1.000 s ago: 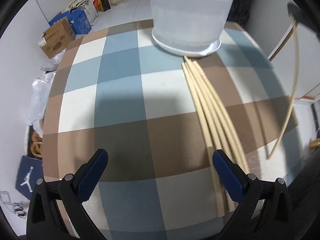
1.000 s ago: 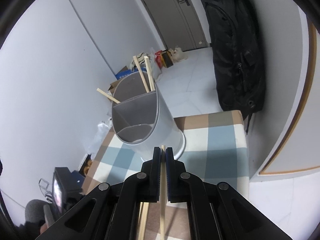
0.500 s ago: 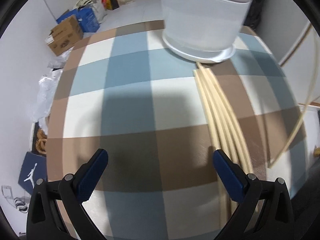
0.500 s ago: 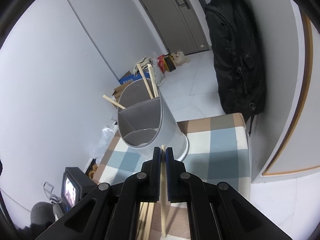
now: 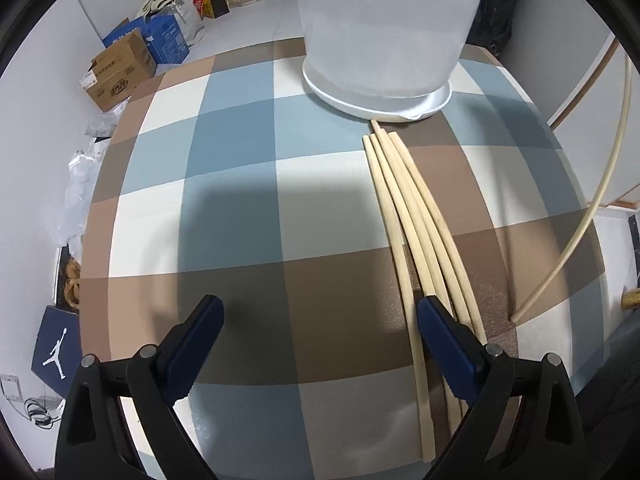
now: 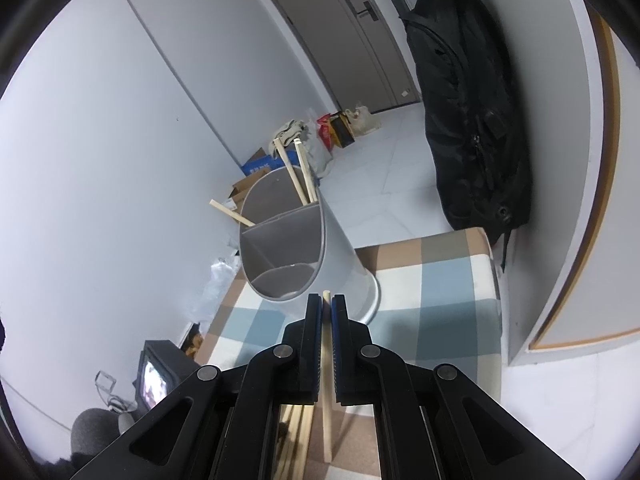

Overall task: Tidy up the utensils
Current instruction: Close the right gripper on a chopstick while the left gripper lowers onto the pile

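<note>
Chopsticks (image 5: 416, 216), 4 of them, lie side by side on the checked desk (image 5: 240, 184), running from the near edge toward the white holder (image 5: 384, 36) at the far side. The left tool (image 5: 320, 312) hangs above them, jaws wide but closing, nothing between them; its right finger sits over the bundle. The right tool (image 6: 327, 308) is clamped on 1 chopstick (image 6: 327, 400), near the holder's divided top, where 3 sticks (image 6: 298, 176) stand.

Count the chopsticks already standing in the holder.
3, all in the far compartment of the grey holder: two chopsticks lean together at its far right rim, one chopstick pokes over the left rim. The near compartments look empty; their floors partly hidden.
</note>
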Available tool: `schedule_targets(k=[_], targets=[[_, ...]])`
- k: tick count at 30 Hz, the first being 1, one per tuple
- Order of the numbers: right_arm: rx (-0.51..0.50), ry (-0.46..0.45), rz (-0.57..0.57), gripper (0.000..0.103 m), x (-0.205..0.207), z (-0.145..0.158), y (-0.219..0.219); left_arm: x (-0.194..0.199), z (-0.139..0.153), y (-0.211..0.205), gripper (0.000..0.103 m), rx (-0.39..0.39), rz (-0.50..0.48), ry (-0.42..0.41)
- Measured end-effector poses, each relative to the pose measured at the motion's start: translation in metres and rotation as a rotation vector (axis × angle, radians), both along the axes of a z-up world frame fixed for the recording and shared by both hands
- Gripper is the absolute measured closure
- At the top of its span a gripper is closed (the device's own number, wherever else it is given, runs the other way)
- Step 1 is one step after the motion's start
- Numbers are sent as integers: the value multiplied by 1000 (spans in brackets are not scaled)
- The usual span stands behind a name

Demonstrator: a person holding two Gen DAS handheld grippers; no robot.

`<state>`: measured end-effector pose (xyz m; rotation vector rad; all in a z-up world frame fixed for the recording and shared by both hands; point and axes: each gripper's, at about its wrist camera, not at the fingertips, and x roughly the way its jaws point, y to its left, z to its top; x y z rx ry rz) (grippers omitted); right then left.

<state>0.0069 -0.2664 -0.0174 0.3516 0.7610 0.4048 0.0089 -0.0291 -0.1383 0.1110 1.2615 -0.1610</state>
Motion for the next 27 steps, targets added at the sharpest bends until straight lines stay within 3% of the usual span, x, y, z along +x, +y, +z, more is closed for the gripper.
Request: schedule_targets(k=[9, 11, 20, 23, 25, 26, 27], targets=[[17, -5, 7, 99, -3, 2, 1, 17, 1, 7, 12, -28, 38, 24], [22, -4, 7, 99, -3, 3, 1, 24, 3, 6, 17, -30, 41, 17], [46, 18, -12, 99, 2, 1, -10, 45, 0, 5, 19, -45, 84, -66], [34, -8, 11, 99, 4, 5, -9, 48, 3, 1, 39, -51, 59, -69], [34, -14, 20, 99, 4, 5, -8, 48, 7, -3, 66, -57, 35, -78], [36, -12, 20, 99, 4, 4, -9, 48, 7, -6, 71, -59, 22, -81], [39, -8, 18, 99, 5, 4, -9, 47, 8, -7, 82, -64, 9, -84]])
